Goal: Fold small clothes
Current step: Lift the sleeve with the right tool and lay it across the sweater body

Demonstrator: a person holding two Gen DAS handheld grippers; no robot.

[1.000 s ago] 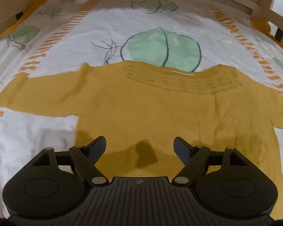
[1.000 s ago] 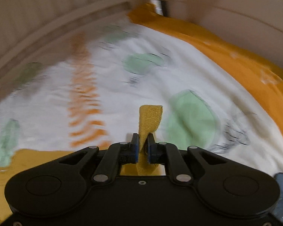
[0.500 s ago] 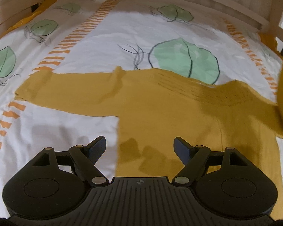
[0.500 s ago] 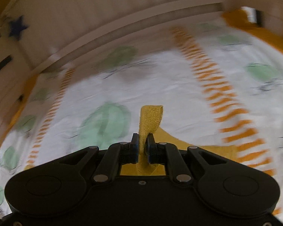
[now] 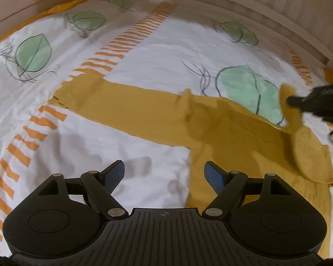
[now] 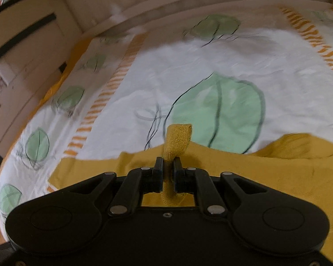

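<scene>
Bed surface: white cotton sheet printed with green leaves and orange dashed stripes, pale wooden bed rail curving round the far side.

Left tongs sit low over the sheet, jaws spread wide, nothing between them. Blue pads face each other across bare white fabric on the left and the garment's edge on the right (right pad sits above the yellow body, contact can't be judged).

Task item: mustard-yellow knitted small sweater, lying flat just ahead and right of the left tongs. One long sleeve runs out ahead-left of those tongs, flat, its cuff ending on an orange stripe. Body extends down past the right finger toward the near edge of the frame.

Far right of the left tongs: right tongs come in as a black blurred shape, with a strip of the yellow knit lifted off the sheet at their tip and the cloth below draping in a fold over the body.

Right wrist view: right tongs are clamped nearly closed on a yellow ribbed knit cuff, which stands up in a loop past the fingertips. Directly under and ahead of them, the sweater spreads both ways. Beyond that, a large green leaf print, then the rail. View is motion-blurred at the edges.
</scene>
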